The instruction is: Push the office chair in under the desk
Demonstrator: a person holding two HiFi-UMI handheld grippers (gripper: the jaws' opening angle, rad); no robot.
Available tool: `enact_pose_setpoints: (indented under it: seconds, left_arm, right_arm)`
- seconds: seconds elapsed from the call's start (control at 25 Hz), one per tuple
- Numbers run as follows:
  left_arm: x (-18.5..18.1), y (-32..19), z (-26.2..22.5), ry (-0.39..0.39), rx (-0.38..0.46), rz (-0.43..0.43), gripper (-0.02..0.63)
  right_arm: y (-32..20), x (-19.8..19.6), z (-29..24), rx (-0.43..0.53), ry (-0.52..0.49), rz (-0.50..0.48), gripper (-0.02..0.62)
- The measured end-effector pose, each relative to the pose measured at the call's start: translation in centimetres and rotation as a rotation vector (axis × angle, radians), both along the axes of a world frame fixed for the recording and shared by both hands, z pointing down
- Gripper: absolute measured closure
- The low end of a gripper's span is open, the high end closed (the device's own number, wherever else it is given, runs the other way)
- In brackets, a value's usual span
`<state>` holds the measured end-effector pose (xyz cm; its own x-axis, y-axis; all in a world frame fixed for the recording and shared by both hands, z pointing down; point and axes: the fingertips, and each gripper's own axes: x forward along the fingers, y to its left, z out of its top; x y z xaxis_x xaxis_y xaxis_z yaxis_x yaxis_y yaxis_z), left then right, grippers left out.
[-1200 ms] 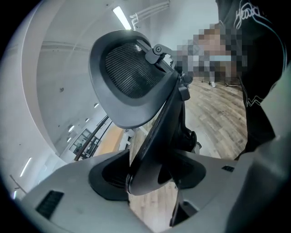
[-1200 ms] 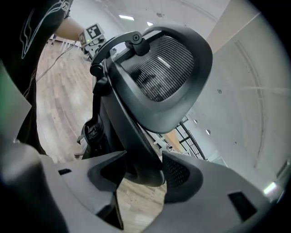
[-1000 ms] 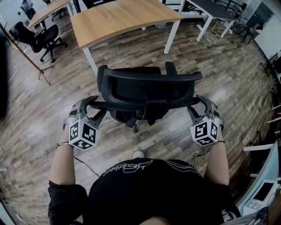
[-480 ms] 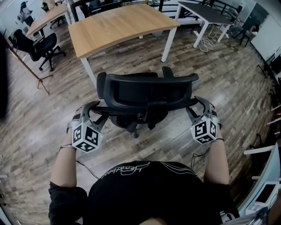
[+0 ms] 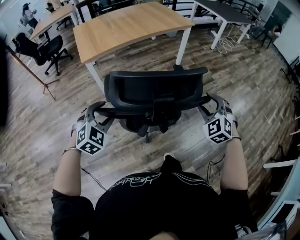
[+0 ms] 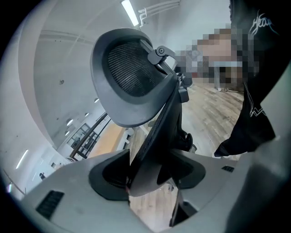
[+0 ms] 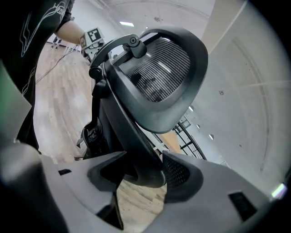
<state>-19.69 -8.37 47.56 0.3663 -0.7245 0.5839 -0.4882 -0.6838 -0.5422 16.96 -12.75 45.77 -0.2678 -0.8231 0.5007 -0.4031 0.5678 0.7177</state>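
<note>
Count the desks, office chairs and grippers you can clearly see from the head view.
Desks: 3 (wood desk ahead, wood desk far left, dark desk)
Office chairs: 2 (gripped chair, chair at left)
Grippers: 2 (left gripper, right gripper)
Total: 7; the far corners are too small to tell.

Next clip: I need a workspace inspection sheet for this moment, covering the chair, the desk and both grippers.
Surface: wood-plank floor; the desk has a bare wooden top.
Job's things: the office chair stands before the desk, its backrest toward the person and short of the desk edge.
Clutter: nothing seen.
Grippers: the left gripper and right gripper each clamp one end of the chair's back frame.
Cables: a thin lead lies on the floor below the left arm; white cable loops lie by a far desk.
Surroundings: a second black chair at far left, more desks behind.
</note>
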Motion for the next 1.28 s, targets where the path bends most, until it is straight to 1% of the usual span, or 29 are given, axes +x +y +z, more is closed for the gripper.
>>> enact_pose_setpoints:
  seconds: [0.24, 0.52, 0.76, 0.92, 1.08, 1.28]
  left_arm:
    - [1.8, -2.5, -0.1, -0.001, -0.012, -0.049, 0.359]
    - [3.6, -5.1, -0.3, -0.002, 0.002, -0.113, 0.359]
    - [4.6, -7.2, -0.2, -0.006, 0.009, -0.168, 0.357]
    - [4.9, -8.6, 0.2, -0.012, 0.016, -0.199, 0.356]
    - [5.4, -9.8, 0.1, -0.012, 0.028, -0.214, 0.354]
    - [5.5, -12.3, -0.1, -0.016, 0.025, -0.228, 0.354]
  right_arm:
    - [-3.8, 1.6, -0.2, 0.01, -0.02, -0.064, 0.333]
    - [-8.2, 3.1, -0.4, 0.014, -0.019, -0.139, 0.334]
    - [-11.6, 3.8, -0.4, 0.01, -0.028, -0.203, 0.334]
    - [-13.8, 4.0, -0.1, 0.006, -0.025, -0.226, 0.334]
    - [-15.8, 4.3, -0.1, -0.006, 0.002, -0.238, 0.334]
    - [-18.8, 4.2, -0.4, 0.02, -0.009, -0.237, 0.334]
